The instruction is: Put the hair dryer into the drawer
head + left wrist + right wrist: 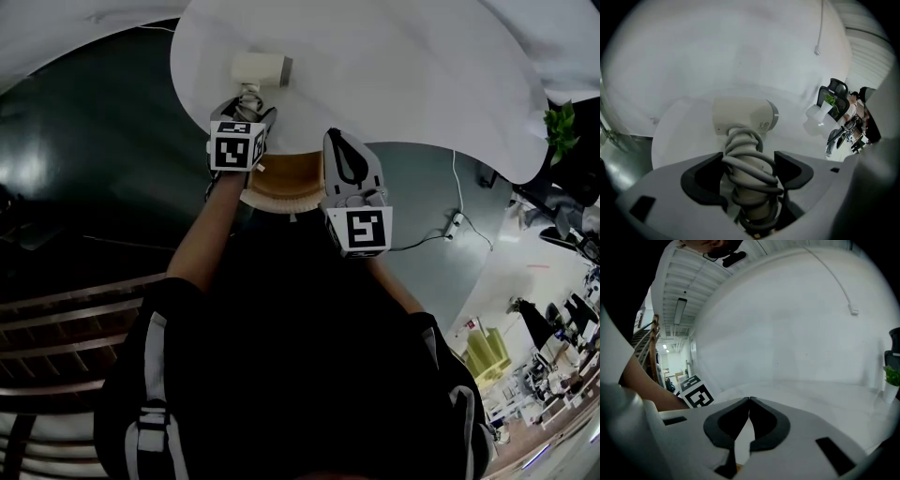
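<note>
Two grippers: both in one person's hands, at the near edge of the white table [403, 75]
Right gripper [749, 399]: nearest, jaws pressed together on nothing, idle
Drawer [281, 183]: tan, looks pulled open just under the table rim
Left gripper [750, 158]: jaws spread wide, straddling the cord-wrapped handle [751, 187], no squeeze seen
Hair dryer [743, 115]: lying on the table, beyond the drawer, not in it
Risk: pads closing on loose cord coils rather than the handle could let the hair dryer slip or swing on the lift
</note>
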`<state>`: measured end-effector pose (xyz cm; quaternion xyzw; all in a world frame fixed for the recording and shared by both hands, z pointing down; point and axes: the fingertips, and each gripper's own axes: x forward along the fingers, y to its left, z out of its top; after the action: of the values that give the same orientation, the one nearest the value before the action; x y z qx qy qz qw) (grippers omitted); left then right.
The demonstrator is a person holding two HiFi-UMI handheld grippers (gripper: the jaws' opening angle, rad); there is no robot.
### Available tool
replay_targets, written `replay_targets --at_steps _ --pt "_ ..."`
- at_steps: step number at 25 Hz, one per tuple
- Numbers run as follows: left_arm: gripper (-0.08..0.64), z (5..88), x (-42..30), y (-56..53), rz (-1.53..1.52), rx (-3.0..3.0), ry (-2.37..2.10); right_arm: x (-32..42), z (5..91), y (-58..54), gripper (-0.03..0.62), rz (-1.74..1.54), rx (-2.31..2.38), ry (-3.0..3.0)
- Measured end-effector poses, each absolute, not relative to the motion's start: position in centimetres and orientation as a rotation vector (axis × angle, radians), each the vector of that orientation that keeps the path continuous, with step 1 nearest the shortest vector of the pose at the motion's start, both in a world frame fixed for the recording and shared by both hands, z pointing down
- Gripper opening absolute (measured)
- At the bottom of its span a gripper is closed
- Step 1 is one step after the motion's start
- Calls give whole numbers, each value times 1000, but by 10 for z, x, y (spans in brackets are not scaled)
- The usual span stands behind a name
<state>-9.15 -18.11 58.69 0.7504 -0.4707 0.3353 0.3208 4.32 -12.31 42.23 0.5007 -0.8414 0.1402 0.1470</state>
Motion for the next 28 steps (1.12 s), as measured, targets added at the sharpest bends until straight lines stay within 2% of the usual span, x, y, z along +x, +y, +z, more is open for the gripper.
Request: replay_targets --at_steps 1,11,28 --pt "326 589 -91 -181 874 1964 -1234 43 423 -123 23 404 1440 -2421" --pt "292 586 -91 -180 831 1935 -1256 49 421 -117 23 394 1443 -2426" --pt "280 553 -89 -149 759 2012 -1357 57 411 -89 23 344 1432 -2460"
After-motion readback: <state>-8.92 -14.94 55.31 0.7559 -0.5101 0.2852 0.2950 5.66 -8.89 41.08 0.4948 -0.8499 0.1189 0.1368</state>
